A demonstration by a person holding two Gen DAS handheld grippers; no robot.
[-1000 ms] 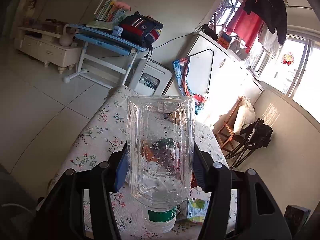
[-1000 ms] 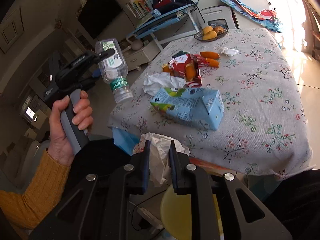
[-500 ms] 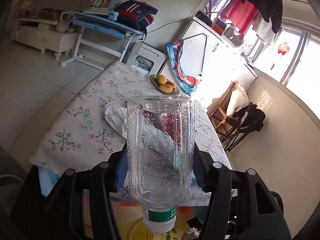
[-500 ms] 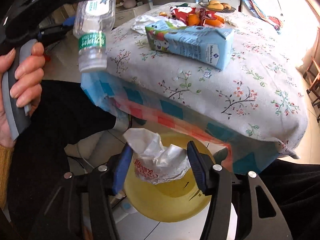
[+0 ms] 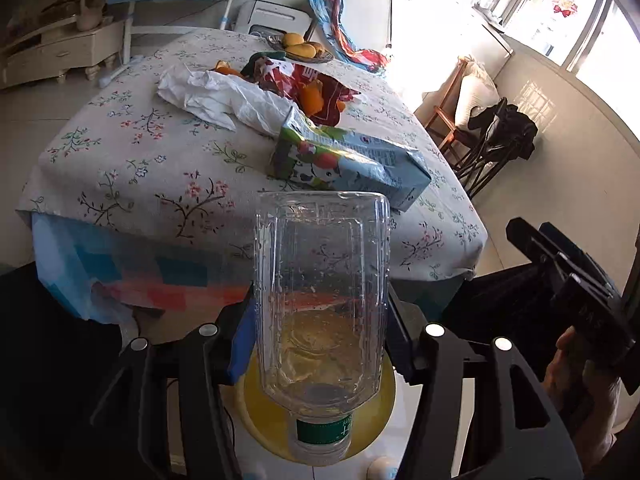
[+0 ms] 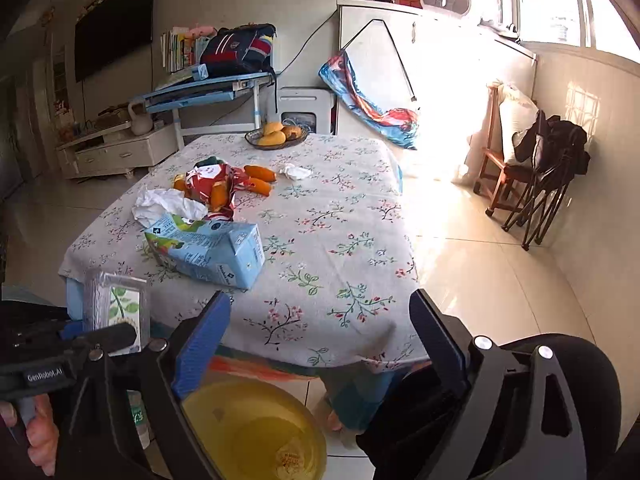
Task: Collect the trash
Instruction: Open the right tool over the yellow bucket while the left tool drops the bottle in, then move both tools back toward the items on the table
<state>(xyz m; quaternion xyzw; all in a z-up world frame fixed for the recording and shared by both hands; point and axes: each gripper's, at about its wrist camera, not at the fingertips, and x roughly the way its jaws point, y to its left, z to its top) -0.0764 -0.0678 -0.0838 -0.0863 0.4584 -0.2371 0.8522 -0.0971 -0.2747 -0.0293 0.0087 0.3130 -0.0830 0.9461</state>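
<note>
The worktop (image 6: 340,240) wears a cream cloth printed with small red, pink and blue flowers on dark twigs, over an underlayer of blue, red and orange blocks. The bottle (image 5: 322,300) is clear plastic with a green label band. The carton (image 6: 208,250) is pale blue with green and red fruit pictures. The bin (image 6: 256,432) is yellow. The wrapper (image 6: 218,186) is red and white, the tissue (image 5: 224,98) white. Both grippers are black with blue pads (image 6: 200,344).

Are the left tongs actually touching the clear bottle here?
Touching. In the left wrist view, the left tongs press their blue pads against both sides of the clear bottle, held neck-down over the yellow bin.
</note>
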